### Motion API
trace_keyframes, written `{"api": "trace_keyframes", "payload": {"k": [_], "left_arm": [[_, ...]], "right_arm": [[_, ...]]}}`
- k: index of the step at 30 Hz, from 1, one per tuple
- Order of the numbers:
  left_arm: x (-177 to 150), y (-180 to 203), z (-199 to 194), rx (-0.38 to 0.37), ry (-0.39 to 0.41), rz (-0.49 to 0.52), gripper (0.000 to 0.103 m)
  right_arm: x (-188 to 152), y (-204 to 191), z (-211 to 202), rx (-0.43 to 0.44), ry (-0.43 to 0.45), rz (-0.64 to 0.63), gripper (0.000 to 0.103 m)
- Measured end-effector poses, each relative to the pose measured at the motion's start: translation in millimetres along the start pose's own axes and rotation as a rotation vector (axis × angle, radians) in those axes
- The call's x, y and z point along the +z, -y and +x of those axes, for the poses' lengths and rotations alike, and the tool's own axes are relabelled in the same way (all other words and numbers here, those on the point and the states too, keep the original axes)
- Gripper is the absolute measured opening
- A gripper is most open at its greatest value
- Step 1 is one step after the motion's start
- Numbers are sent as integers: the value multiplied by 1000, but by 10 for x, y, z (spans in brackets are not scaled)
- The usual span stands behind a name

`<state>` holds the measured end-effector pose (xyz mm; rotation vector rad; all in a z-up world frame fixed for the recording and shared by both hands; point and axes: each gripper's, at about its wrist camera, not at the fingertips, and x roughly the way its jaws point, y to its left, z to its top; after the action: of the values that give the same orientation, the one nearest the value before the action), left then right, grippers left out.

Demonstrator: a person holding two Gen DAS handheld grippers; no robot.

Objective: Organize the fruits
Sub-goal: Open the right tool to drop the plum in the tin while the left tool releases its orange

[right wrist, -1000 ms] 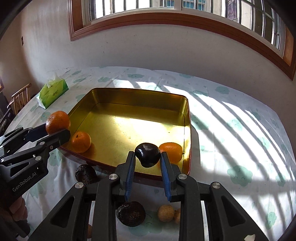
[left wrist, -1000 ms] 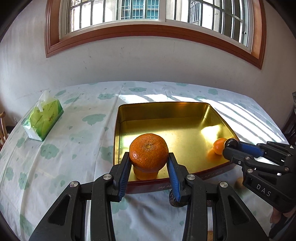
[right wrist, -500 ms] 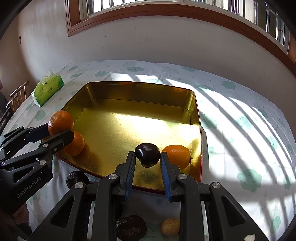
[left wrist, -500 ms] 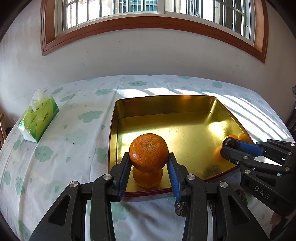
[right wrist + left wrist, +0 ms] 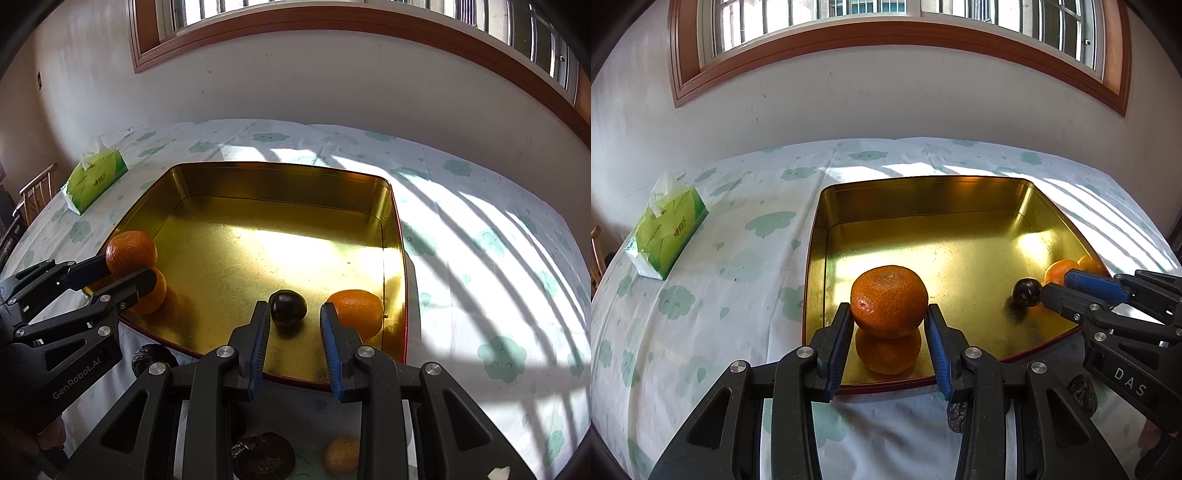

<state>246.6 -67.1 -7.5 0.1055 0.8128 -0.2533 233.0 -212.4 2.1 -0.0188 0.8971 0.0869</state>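
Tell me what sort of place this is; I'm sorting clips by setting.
Probably a room in a home, not a lab: a table under a cloud-print cloth, a wood-framed barred window, a green tissue pack and a gold tin tray with fruit.

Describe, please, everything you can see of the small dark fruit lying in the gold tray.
The dark fruit is small, round, glossy and almost black, rather like a plum, with a faint highlight on top. It appears to rest on the floor of the gold tray, near the front wall, with its shadow just beneath it. It lies between the tips of the right gripper, whose jaws are opening: one finger is at its side and the other stands clear. An orange sits beside it, apart.
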Motion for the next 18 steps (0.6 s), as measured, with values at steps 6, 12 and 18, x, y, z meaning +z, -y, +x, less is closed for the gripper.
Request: {"api": "trace_keyframes", "payload": {"k": [6, 12, 18], "left_arm": [[11, -4, 7, 6, -8, -3, 42], [16, 1, -33, 11, -1, -2, 53], [23, 48, -140, 13, 11, 7, 54]], "right_arm": [[8, -4, 5, -5, 1, 1, 30], [4, -5, -21, 0, 3, 3, 33], [-16, -3, -134, 5, 17, 6, 34]]}}
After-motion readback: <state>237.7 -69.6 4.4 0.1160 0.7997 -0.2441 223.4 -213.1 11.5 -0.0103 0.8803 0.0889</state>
